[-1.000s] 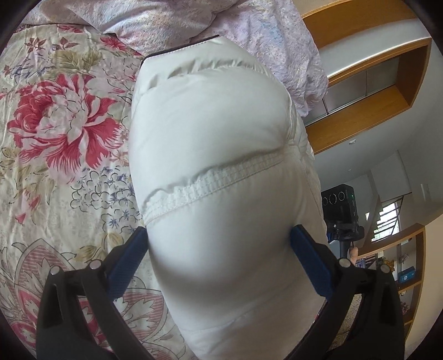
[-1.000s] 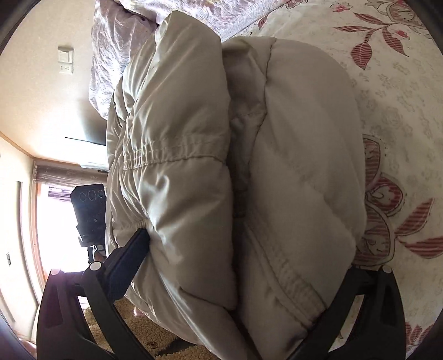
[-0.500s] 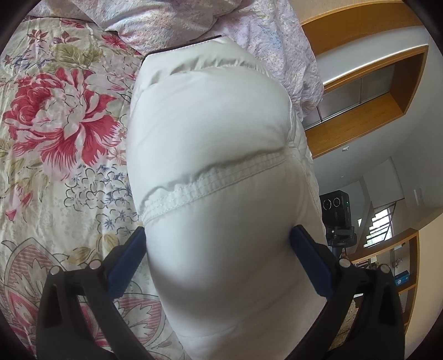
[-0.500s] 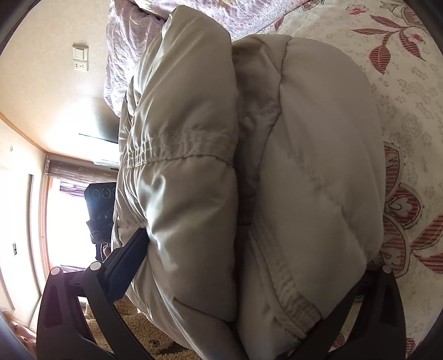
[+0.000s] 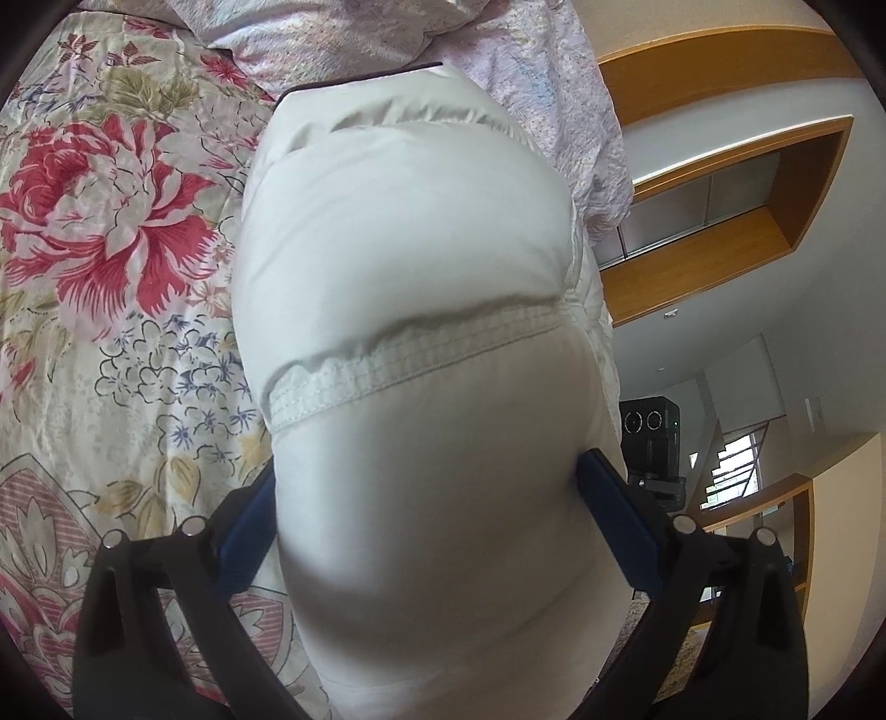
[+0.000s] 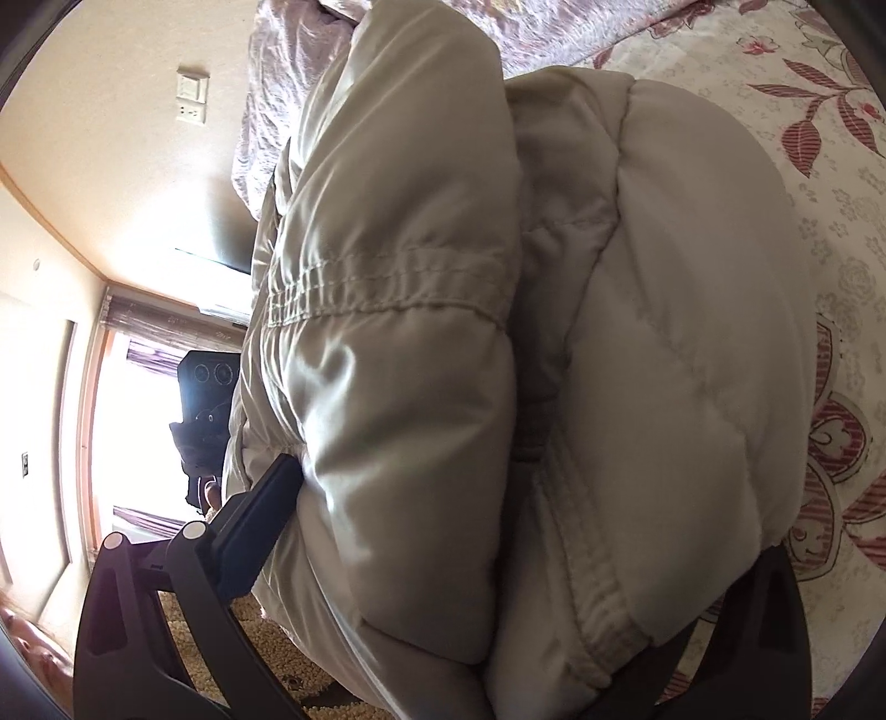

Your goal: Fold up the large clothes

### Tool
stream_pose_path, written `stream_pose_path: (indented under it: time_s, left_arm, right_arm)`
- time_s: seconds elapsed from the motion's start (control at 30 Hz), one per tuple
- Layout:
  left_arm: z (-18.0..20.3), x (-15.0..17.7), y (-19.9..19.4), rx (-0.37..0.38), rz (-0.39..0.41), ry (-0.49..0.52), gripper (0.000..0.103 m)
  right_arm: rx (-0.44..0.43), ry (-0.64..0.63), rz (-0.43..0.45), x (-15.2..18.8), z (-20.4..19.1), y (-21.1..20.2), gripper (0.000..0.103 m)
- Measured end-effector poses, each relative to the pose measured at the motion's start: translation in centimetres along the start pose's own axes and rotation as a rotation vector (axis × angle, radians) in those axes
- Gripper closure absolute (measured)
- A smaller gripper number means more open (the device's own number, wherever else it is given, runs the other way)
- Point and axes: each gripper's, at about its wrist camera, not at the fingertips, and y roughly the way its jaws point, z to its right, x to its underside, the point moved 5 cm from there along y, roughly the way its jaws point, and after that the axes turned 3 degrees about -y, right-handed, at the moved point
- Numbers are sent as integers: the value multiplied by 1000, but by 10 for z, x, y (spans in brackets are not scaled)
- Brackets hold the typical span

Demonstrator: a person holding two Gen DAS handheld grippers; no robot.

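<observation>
A puffy cream-white padded jacket fills the left wrist view, folded into a thick bundle with a stitched elastic seam across it. My left gripper is shut on the bundle, and its blue pads press into both sides. In the right wrist view the same padded jacket shows as two stacked folds. My right gripper clamps those folds; its left finger digs into the fabric, and the right finger is mostly hidden behind the jacket.
The jacket lies over a bed with a floral bedspread, red flowers to the left. A crumpled pale lilac quilt lies at the bed's far end. A black camera on a stand and wooden shelving stand beyond the bed edge.
Both views have shifted a little toward the far end of the bed with the bundle still clamped; the grip looks unchanged.
</observation>
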Motion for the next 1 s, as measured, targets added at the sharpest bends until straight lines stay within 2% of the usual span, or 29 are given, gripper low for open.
stream_pose_path:
  time_s: [0.33,0.63,0.83,1.0]
  left_arm:
    - [17,-13,-8,36,44,18,9]
    - [21,-61,-32,25,164,46,9]
    - [8,-92,-56,-49,257,64,9]
    - [-18,-100,-67,-96,280,43,9]
  right_arm:
    - [-62,-36,80,-7,-11,-9,13]
    - [-65,-105,127,-65,-48,7,13]
    - [-78,-103,115,-99,-50,42,14]
    - [-56,-85,98,-115,-44,71,14]
